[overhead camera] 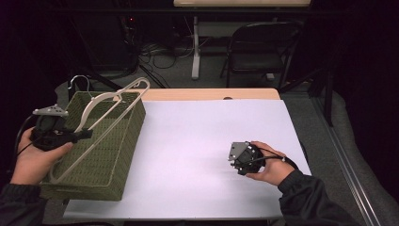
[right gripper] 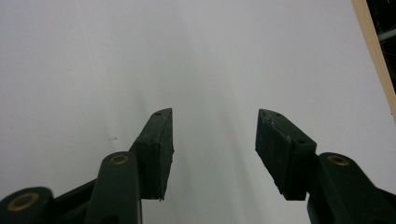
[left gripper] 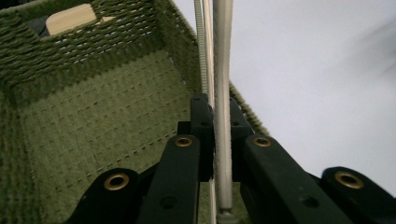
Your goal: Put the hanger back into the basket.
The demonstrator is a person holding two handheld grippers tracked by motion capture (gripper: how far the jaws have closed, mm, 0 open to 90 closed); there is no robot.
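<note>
1. Hanger (overhead camera: 101, 125) status: it's a pale cream clothes hanger sitting tilted in the green woven basket (overhead camera: 123, 155) at the left of the table, metal hook end poking up over the far rim, the other end down toward the near corner of the basket floor.

2. Your left gripper (overhead camera: 86, 134) is clamped on one of the hanger's thin arms. In the left gripper view the pads (left gripper: 201, 122) are squeezed right onto the bar, with a second rod running alongside it.

3. Your right gripper (overhead camera: 234, 160) is parked on the white table cover (overhead camera: 202, 141), well apart from the basket, jaws spread and nothing between them. The right gripper view just has bare white surface (right gripper: 210, 56) past the fingertips.

4. Handling guess: this thing looks light and stiff, so weight won't be your problem. The bar looks smooth and round, so I'd expect it to want to spin or slide in the pads if you swing it fast.

5. Where you've got it, partway along the arm, is decent. Nearer the hook would probably balance better and stop the long end from drooping.

6. Watch the hook and the low end near the woven wall; either could snag the weave and drag the basket along.
</note>
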